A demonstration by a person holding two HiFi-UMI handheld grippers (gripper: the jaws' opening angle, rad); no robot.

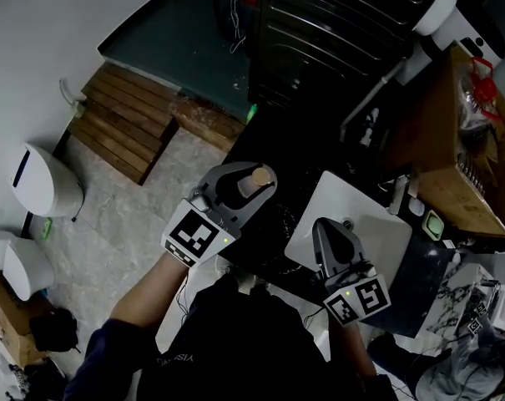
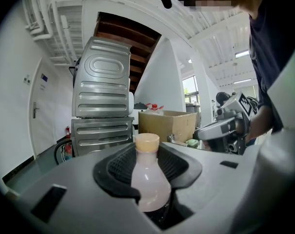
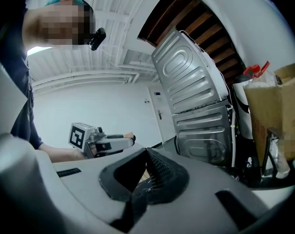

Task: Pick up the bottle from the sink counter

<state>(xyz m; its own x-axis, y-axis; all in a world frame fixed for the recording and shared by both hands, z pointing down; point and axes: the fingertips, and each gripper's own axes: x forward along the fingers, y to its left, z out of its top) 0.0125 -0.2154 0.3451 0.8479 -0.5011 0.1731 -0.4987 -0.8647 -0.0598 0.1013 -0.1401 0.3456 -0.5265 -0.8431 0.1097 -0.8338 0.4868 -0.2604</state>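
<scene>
your left gripper (image 1: 240,189) has the bottle (image 2: 148,182). its jaws stand fairly wide, with the ribbed pads pressed on the 2 sides of the rounded body. the narrow neck and tan cap (image 2: 147,143) stand up clear above them. the bottle sits upright and is held in the air, resting on nothing, to the left of the white counter (image 1: 386,232) as the head view shows it.

your right gripper (image 3: 147,177) is empty, its jaws brought together with nothing between them. it hangs over the near edge of that white counter, well apart from the bottle.

judging by the look of it, this is a small plastic bottle filled nearly to the neck with a pale milky liquid. expect it to be light but not weightless, with the weight sitting low. the wall looks smooth and curved, so it could slide or twist in the pads if you tilt it. it may also give a little if you squeeze hard.

the wide part of the body below the shoulder, where you have it now, seems the right place to hold it. the neck is thin and the cap could turn. keep the bottle upright and the squeeze firm but moderate. dropping it would probably not break it, though it could roll away.
</scene>
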